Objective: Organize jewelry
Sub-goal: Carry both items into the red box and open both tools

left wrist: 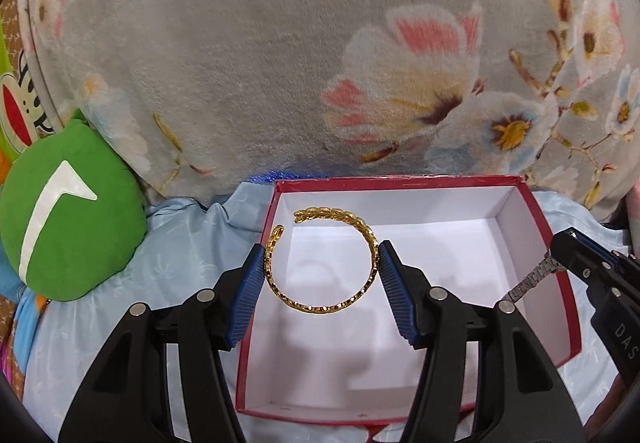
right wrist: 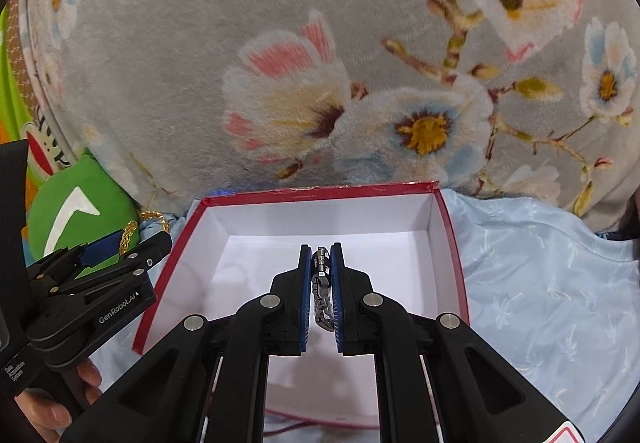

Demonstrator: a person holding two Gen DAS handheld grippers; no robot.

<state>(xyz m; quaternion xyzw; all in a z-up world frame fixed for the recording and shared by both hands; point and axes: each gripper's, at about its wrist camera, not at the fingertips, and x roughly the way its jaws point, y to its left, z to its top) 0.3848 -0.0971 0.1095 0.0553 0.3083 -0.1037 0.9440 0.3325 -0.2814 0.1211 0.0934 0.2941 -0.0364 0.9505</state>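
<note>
Left wrist view: my left tool [left wrist: 322, 257] clasps the gold bangle [left wrist: 322, 261] across its width, one blue pad on each side of the ring, its open ends pointing away from me. I hold it above the red box [left wrist: 400, 182], over the left part of the white interior, presumably so that it can be let down inside. At the right edge my right tool [left wrist: 560, 249] reaches in over the box's right wall with a silver link band [left wrist: 534, 277] trailing from its tip. Right wrist view: my right tool [right wrist: 321, 259] is clenched on that silver link band [right wrist: 322, 289], which runs lengthwise between the nearly closed pads, above the middle of the red box [right wrist: 320, 191]. This view shows the box interior with nothing lying in it, which the left view partly hides. It also shows my left tool [right wrist: 132, 243] from the side, with the gold bangle [right wrist: 130, 233] near the box's left wall and a green cushion [right wrist: 80, 209] behind, all on pale blue cloth [right wrist: 540, 263].
</note>
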